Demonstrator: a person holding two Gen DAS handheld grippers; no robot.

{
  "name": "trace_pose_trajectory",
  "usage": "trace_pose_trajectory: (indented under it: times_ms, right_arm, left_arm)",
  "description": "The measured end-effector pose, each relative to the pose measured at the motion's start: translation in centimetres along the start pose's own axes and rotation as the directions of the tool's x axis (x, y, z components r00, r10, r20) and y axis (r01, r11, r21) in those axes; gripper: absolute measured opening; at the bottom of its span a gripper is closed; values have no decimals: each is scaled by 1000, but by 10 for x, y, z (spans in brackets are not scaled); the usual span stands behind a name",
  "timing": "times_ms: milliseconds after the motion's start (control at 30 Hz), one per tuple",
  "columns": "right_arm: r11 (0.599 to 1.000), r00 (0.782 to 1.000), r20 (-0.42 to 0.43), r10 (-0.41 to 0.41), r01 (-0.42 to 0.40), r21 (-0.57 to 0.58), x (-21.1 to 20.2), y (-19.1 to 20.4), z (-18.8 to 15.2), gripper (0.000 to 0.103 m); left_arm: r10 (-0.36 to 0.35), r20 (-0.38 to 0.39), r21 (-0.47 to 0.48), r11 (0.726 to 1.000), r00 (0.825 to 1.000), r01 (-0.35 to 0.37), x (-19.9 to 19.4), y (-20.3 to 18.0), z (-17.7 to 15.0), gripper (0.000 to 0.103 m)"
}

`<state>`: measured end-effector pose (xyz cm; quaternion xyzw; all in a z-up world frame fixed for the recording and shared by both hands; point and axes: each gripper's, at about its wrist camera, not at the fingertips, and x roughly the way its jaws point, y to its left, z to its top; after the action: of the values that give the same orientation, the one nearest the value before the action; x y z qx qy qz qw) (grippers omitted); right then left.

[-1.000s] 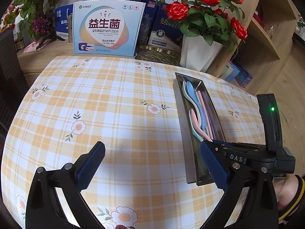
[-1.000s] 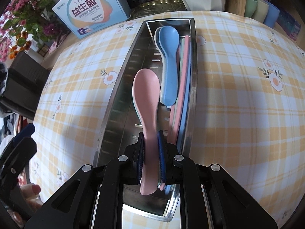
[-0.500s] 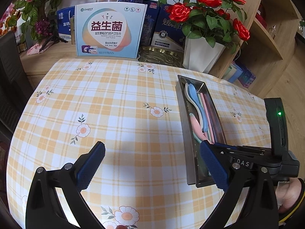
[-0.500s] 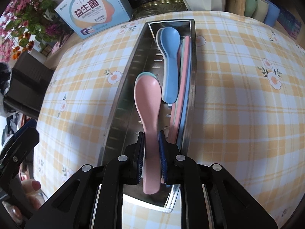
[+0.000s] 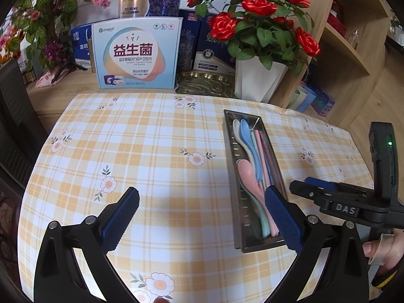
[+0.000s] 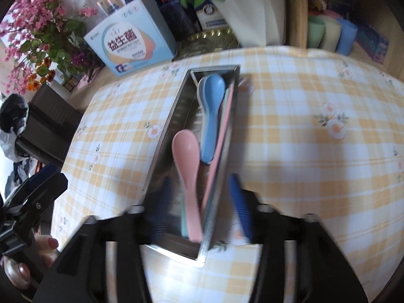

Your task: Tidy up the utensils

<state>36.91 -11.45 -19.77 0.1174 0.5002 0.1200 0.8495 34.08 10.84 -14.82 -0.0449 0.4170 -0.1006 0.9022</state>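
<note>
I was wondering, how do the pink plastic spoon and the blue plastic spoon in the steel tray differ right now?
The pink plastic spoon lies at the tray's near end, its bowl about halfway along; the blue plastic spoon reaches the far end. The pink one lies toward the tray's middle, the blue one nearer the long sticks at the right wall. Both rest lengthwise, ungripped, in the long steel tray.

Your right gripper (image 6: 202,199) is smeared with motion blur, so its fingers (image 6: 240,207) are hard to trace. Beside the metal tray (image 5: 231,151), your left gripper's pad (image 5: 280,217) hides the spoon handles (image 5: 262,217). The tray's near end blurs too.
</note>
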Motion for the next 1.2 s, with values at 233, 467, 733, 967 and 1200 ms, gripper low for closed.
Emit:
trace_pose_trajectory:
  times_ms: [233, 467, 733, 967, 1200]
  right_arm:
    - [999, 999, 31, 31, -29, -40, -25, -18, -1, 77]
    - [992, 987, 159, 25, -5, -124, -72, -21, -3, 87]
    - [987, 953, 299, 49, 0, -162, -146, -25, 2, 87]
    - [989, 916, 399, 32, 29, -146, -206, -33, 0, 87]
    - [987, 885, 464, -29, 98, -125, -243, -34, -9, 87]
  left_arm:
    - [-7, 14, 33, 999, 1000, 6, -8, -23, 9, 97]
    - [-19, 46, 76, 997, 999, 16, -25, -50, 21, 97]
    - [-21, 174, 121, 993, 984, 0, -75, -91, 36, 97]
    - [-46, 304, 141, 990, 951, 3, -133, -127, 44, 97]
    - [-32, 369, 143, 989, 929, -23, -163, -145, 40, 97]
